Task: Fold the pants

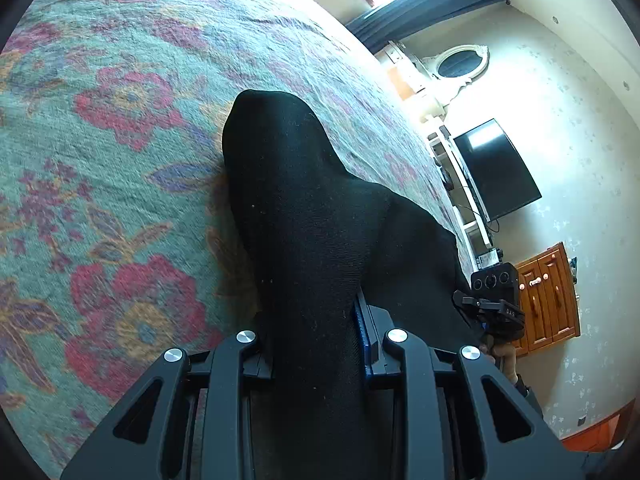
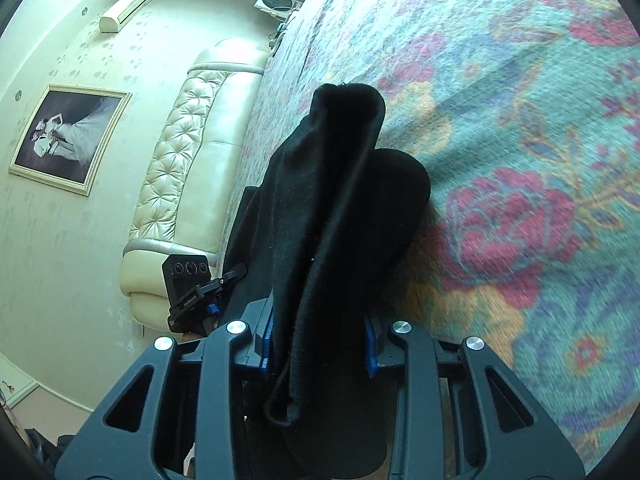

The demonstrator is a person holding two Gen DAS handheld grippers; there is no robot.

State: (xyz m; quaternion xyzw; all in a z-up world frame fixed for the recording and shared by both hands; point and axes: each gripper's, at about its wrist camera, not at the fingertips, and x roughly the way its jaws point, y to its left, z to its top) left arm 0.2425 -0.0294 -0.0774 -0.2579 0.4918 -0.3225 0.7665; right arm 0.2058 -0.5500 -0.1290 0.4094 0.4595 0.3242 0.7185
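My left hand-held gripper (image 1: 320, 344) is squeezed tight on the black pants (image 1: 304, 216), and my right hand-held gripper (image 2: 320, 340) pinches another bunch of them. The pants hang above the big flowery bed cover (image 1: 120, 120).

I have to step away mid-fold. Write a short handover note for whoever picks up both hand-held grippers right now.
Left hand-held gripper: shut on a bunch of the black pants.
Right hand-held gripper: shut on another bunch of the same pants.
Pants: gathered and lifted between both, draping onto the floral bedspread.
Done: both ends gripped.
Left: lay the cloth flat, fold it, smooth it.
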